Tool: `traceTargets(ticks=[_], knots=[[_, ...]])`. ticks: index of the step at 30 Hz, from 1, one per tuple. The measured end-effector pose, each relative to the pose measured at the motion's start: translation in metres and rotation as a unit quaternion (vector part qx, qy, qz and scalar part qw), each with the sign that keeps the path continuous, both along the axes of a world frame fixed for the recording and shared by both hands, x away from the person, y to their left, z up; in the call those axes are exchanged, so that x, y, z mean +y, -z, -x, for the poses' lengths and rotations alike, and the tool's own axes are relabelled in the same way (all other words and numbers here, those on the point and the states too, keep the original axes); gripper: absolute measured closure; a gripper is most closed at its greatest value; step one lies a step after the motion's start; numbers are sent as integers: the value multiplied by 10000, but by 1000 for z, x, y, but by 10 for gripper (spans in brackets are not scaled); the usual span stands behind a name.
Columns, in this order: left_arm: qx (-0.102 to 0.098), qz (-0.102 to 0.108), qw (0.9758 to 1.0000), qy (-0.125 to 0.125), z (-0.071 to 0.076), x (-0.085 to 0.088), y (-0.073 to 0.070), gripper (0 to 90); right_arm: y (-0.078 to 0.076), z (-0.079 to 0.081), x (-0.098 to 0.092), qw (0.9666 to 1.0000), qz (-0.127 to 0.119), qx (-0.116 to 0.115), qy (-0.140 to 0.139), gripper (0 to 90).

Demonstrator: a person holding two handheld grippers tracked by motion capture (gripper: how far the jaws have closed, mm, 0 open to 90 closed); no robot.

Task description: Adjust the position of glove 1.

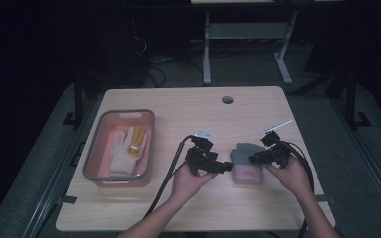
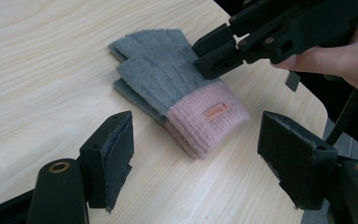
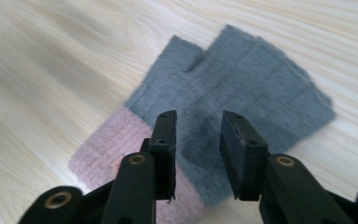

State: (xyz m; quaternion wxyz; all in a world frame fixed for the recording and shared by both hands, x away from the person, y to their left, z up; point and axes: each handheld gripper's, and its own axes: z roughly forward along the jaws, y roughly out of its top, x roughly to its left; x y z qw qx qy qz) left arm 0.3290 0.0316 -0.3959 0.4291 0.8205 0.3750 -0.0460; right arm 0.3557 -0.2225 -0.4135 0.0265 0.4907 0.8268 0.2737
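While your two hands hover over the near half of the wooden table (image 1: 178,106), the grey glove with the pink cuff (image 2: 177,88) lies flat between them — fingers pointing away from you, cuff toward you, in the high view. Your right gripper (image 3: 198,123) sits directly above it at the seam where grey knit meets pink, its jaws parted to a narrow gap with nothing pinched; the pads stand just over the wool, and whether they brush it you cannot tell. Your left gripper (image 2: 196,140) waits just beside the cuff, jaws spread wide and holding nothing, the glove lying ahead of them and clear of both pads. Well apart at your left, a pink basket with a grey rim (image 1: 99,144) holds pale and yellow gloves (image 1: 129,144).
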Motion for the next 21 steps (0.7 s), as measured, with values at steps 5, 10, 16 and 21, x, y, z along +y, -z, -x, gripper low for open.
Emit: traceTargets(ticks=[5, 10, 16, 21], knots=[[53, 0, 10000, 22, -1, -7, 4, 275, -2, 4, -11, 9997, -217, -16, 143, 592], [141, -51, 9999, -2, -3, -14, 9, 274, -2, 7, -19, 9990, -393, -18, 199, 539], [252, -72, 9996, -61, -6, -25, 17, 275, 1, 10, -29, 9979, -575, -17, 296, 485], [356, -120, 9993, -72, -7, -32, 24, 276, 7, 12, -35, 9970, -678, 44, 367, 464]])
